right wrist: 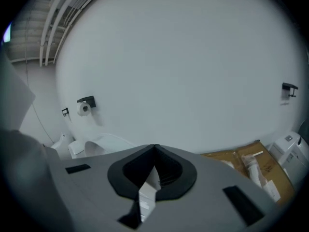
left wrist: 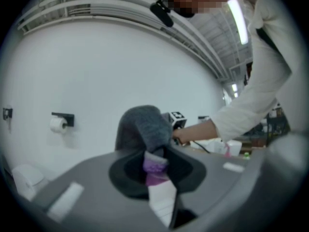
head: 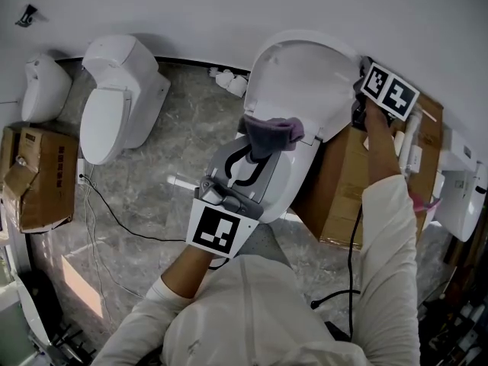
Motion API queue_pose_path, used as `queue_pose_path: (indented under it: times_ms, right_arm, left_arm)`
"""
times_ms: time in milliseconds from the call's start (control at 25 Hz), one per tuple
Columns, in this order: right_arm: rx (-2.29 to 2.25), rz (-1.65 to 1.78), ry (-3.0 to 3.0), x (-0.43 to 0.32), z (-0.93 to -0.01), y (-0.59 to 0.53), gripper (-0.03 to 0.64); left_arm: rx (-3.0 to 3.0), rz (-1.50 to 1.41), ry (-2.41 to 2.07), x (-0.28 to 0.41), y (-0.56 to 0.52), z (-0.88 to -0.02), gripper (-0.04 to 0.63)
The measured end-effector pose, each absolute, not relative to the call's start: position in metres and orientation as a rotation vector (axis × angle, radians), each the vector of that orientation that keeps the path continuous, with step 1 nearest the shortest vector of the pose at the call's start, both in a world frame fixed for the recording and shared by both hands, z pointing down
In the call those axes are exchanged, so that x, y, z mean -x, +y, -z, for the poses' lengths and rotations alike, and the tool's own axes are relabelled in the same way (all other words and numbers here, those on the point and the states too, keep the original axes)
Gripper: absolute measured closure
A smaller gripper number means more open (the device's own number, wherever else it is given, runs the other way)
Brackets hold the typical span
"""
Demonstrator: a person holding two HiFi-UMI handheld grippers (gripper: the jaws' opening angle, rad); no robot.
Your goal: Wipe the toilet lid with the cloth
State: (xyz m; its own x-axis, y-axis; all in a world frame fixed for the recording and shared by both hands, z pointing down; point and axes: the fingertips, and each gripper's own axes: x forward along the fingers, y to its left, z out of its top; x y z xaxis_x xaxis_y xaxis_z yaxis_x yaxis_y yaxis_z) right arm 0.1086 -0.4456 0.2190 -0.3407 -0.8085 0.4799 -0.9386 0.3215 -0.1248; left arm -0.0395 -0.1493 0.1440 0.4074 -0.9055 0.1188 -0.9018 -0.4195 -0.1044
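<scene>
The white toilet lid [head: 305, 75] stands raised in the middle of the head view. A grey and purple cloth [head: 273, 134] rests against the lid's lower part, and my left gripper [head: 255, 155] is shut on it from below. In the left gripper view the cloth [left wrist: 145, 127] bulges up out of the closed jaws of that left gripper [left wrist: 155, 166]. My right gripper [head: 357, 105] sits at the lid's right edge with its marker cube [head: 389, 91] beside it. In the right gripper view the right gripper [right wrist: 154, 151] is shut with nothing between its jaws, facing the white wall.
A second white toilet [head: 114, 97] and another white fixture [head: 44, 88] stand at the left. Cardboard boxes lie at the far left [head: 38, 178] and right of the toilet [head: 351, 181]. A black cable [head: 114, 219] runs over the stone floor. A toilet roll holder [right wrist: 85, 106] hangs on the wall.
</scene>
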Motion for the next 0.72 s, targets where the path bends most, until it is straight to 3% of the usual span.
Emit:
queue_pose_path:
  times_ms: [720]
  right_arm:
    - [-1.651,-0.618,-2.209,-0.129,-0.235,-0.450,0.603]
  left_arm:
    - [2.876,0.302,1.477,0.024,-0.229,-0.201,0.529]
